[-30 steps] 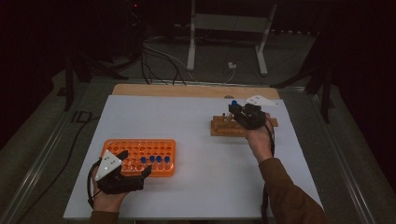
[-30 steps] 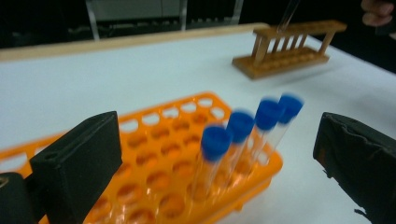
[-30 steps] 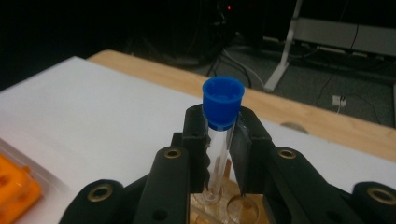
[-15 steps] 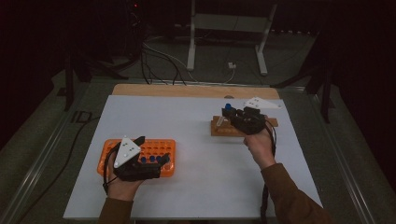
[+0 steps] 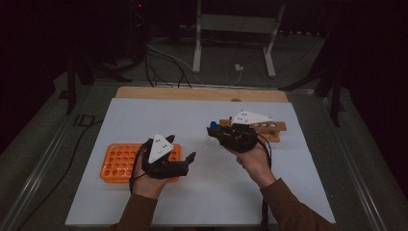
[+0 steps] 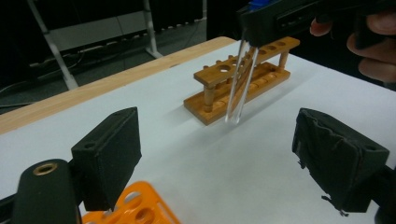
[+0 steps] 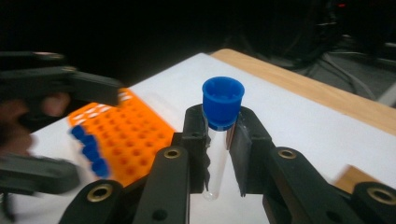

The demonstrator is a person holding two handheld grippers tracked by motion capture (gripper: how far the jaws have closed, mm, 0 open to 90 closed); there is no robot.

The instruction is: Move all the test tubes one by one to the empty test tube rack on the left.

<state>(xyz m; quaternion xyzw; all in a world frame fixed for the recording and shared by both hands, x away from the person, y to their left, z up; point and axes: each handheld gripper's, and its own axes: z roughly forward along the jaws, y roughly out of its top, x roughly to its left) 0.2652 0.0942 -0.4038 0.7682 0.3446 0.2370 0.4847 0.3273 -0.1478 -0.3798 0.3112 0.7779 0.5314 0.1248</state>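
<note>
1. Clear plastic test tube with blue ribbed screw cap [image 7: 219, 140], one counted. It is clamped just below the cap between the closed pads of the right gripper [image 7: 218, 154] and carried above the white sheet, between the orange rack and the wooden rack. No label or writing can be read on it.
2. Right gripper [image 5: 214, 132]: black, two-jawed, topped by a grey three-cornered plate. Jaws are closed tight on the tube.
3. Left gripper [image 5: 190, 159]: black, same build, held just beside the right end of the orange rack. Its jaws have just been closing but stand wide apart in the left gripper view, with nothing between the pads [image 6: 109, 154].
4. Orange plastic tube rack with a grid of round holes [image 5: 118, 163], one counted. No brand mark is legible.
5. Blue-capped tubes standing in the orange rack [image 7: 88, 149]: about four are made out in the right gripper view, blurred; in the high view they are hidden behind the left gripper.
6. Wooden tube rack with a row of round holes [image 6: 243, 84], one counted, well apart from the orange rack. The left gripper view gives its two tiers and the tube [image 6: 240, 84] hanging in front of it.
7. White sheet over a wooden tabletop [image 5: 202, 197], one counted, unmarked.
</note>
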